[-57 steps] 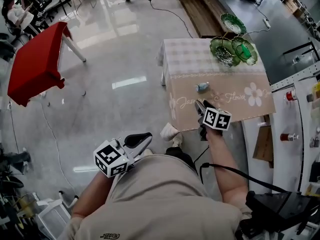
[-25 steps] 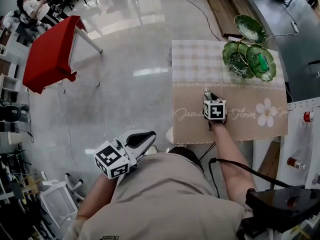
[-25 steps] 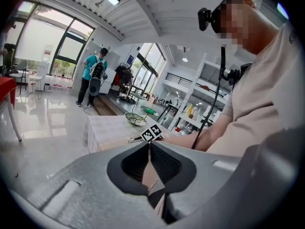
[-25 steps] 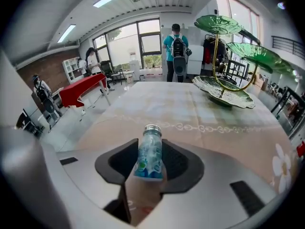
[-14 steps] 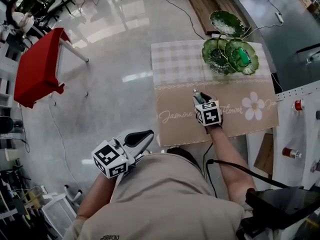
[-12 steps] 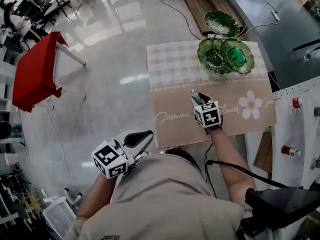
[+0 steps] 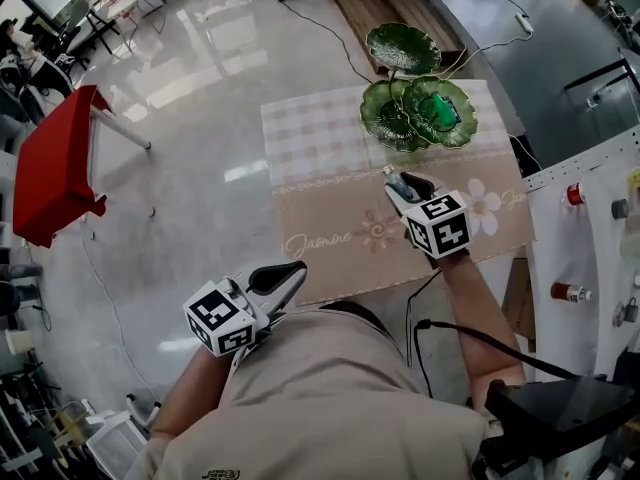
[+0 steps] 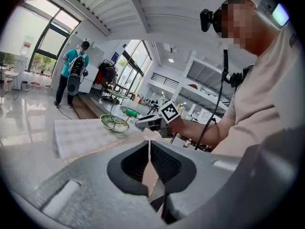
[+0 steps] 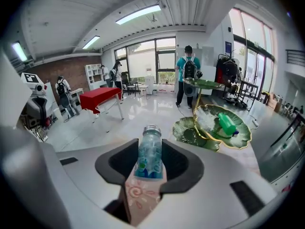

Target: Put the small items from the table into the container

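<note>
My right gripper (image 7: pixel 401 187) hangs above the tan tablecloth (image 7: pixel 330 230), shut on a small clear bottle (image 9: pixel 149 152) with a blue label and a silver cap; the cap sticks out past the fingertips. Beyond it, at the table's far end, stands a tiered dish of green leaf-shaped trays (image 7: pixel 412 110) (image 9: pixel 215 127). A green item (image 7: pixel 441 111) (image 9: pixel 227 123) lies in one tray. My left gripper (image 7: pixel 283 277) (image 8: pixel 149 149) is held off the table beside the person's body, its jaws shut with nothing between them.
A red table (image 7: pixel 52 160) stands on the glossy floor at the left. White shelving (image 7: pixel 590 230) with small bottles flanks the table's right side. A person in a teal top (image 9: pixel 188 72) stands beyond the table. A cable (image 7: pixel 330 30) runs across the floor.
My right gripper has risen off the tablecloth with the bottle and moved toward the green dish. The left gripper stays shut by the body.
</note>
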`<act>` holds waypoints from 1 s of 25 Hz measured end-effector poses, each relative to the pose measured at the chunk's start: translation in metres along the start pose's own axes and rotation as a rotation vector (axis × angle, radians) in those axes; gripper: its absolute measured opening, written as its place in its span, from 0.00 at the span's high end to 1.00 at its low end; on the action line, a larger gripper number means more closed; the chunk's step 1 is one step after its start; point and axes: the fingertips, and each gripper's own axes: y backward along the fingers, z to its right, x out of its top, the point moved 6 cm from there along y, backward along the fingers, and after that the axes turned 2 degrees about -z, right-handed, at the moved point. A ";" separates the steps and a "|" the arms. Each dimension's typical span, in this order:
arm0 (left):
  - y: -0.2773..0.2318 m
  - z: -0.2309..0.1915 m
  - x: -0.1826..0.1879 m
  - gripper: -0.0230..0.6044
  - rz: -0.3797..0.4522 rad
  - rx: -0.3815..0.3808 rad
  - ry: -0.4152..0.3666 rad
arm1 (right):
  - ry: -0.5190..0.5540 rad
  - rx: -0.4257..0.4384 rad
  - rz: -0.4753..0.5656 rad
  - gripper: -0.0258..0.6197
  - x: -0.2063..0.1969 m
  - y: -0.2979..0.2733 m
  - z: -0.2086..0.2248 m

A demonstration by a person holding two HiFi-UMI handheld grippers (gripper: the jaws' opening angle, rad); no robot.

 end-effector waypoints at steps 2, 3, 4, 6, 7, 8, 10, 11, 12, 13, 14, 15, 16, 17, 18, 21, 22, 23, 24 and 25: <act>-0.005 0.001 0.001 0.95 0.001 -0.003 0.001 | 0.013 -0.026 0.015 0.71 0.010 0.011 0.018; -0.006 0.002 0.002 0.95 0.002 -0.003 0.000 | 0.018 -0.041 0.021 0.71 0.015 0.014 0.028; -0.007 0.002 0.003 0.95 0.001 -0.002 -0.001 | 0.023 -0.058 0.025 0.71 0.020 0.017 0.038; -0.008 0.001 0.002 0.95 -0.002 0.004 -0.001 | 0.029 -0.094 0.029 0.71 0.029 0.018 0.059; -0.008 0.000 0.002 0.95 -0.004 0.007 0.000 | 0.027 -0.110 0.029 0.71 0.033 0.017 0.070; -0.008 0.000 0.001 0.95 -0.005 0.009 0.002 | 0.021 -0.124 0.028 0.71 0.036 0.016 0.081; -0.009 0.000 0.001 0.95 -0.007 0.014 0.005 | 0.015 -0.150 0.020 0.71 0.041 0.011 0.101; -0.010 0.000 0.001 0.95 -0.009 0.018 0.007 | 0.014 -0.160 0.014 0.71 0.044 0.008 0.109; -0.010 0.000 0.000 0.95 -0.010 0.024 0.008 | 0.011 -0.165 0.007 0.71 0.045 0.003 0.117; -0.009 0.000 0.000 0.95 -0.011 0.030 0.011 | 0.007 -0.169 0.001 0.71 0.047 -0.002 0.124; -0.007 0.000 0.000 0.95 -0.012 0.037 0.014 | 0.003 -0.172 -0.006 0.71 0.048 -0.008 0.130; -0.006 -0.001 0.000 0.95 -0.013 0.044 0.018 | 0.000 -0.174 -0.011 0.71 0.050 -0.013 0.135; -0.004 -0.002 -0.001 0.95 -0.014 0.052 0.021 | -0.004 -0.175 -0.015 0.71 0.051 -0.018 0.140; -0.003 -0.003 -0.001 0.95 -0.014 0.060 0.025 | -0.007 -0.175 -0.019 0.71 0.053 -0.022 0.144; -0.001 -0.004 -0.002 0.95 -0.014 0.069 0.028 | -0.009 -0.174 -0.023 0.71 0.054 -0.026 0.148; 0.004 -0.008 -0.003 0.95 -0.013 0.095 0.043 | -0.017 -0.175 -0.041 0.71 0.056 -0.038 0.157; 0.005 -0.008 -0.003 0.95 -0.012 0.102 0.046 | -0.022 -0.175 -0.047 0.71 0.056 -0.042 0.160; 0.006 -0.009 -0.003 0.95 -0.011 0.107 0.048 | -0.026 -0.176 -0.053 0.71 0.056 -0.045 0.163; 0.006 -0.010 -0.003 0.95 -0.009 0.110 0.048 | -0.029 -0.178 -0.060 0.71 0.056 -0.048 0.166; 0.007 -0.010 -0.003 0.95 -0.008 0.113 0.049 | -0.030 -0.179 -0.066 0.71 0.055 -0.051 0.168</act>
